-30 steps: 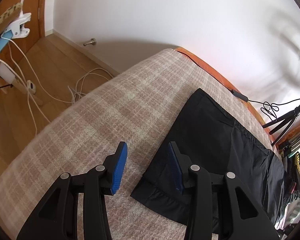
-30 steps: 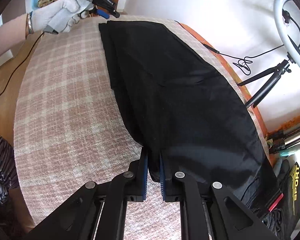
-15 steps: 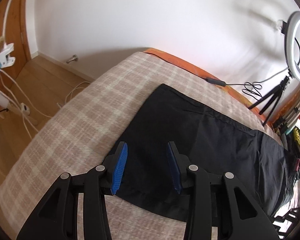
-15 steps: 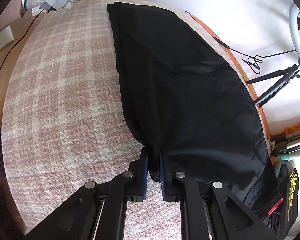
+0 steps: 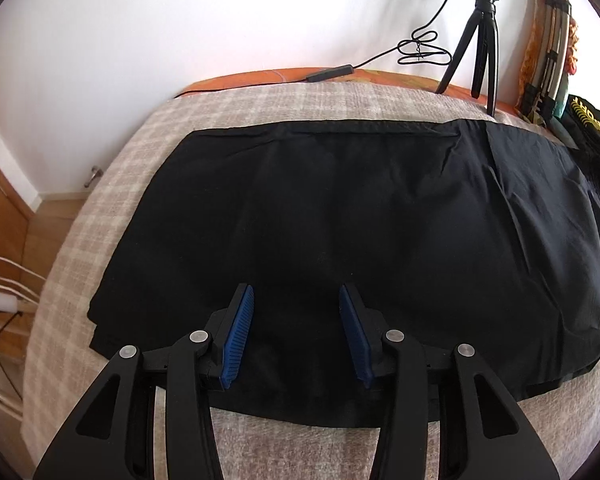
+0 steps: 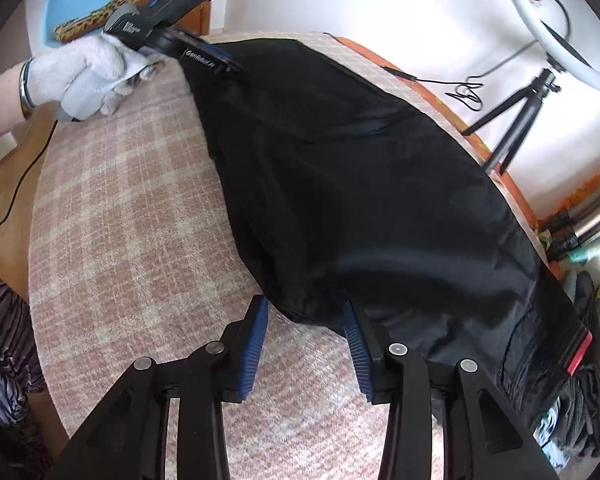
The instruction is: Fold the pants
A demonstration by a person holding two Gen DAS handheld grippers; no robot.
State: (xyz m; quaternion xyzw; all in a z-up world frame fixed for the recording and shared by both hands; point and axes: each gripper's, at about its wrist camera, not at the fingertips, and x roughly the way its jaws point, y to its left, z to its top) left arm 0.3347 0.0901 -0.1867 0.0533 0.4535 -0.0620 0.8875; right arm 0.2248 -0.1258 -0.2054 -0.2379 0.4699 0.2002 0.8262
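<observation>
Checked beige bedding (image 5: 112,184) covers a bed against a white wall, with a ring light tripod (image 5: 480,36) at the upper right. Black pants (image 5: 340,208) lie flat across the middle of both views. At bottom centre, the left gripper (image 5: 296,334) hovers over the near hem, jaws parted, holding nothing. The right gripper (image 6: 306,344) has just been opening (its blue pads (image 6: 254,344) now clear of the cloth edge). A gloved hand (image 6: 88,74) sits upper left.
</observation>
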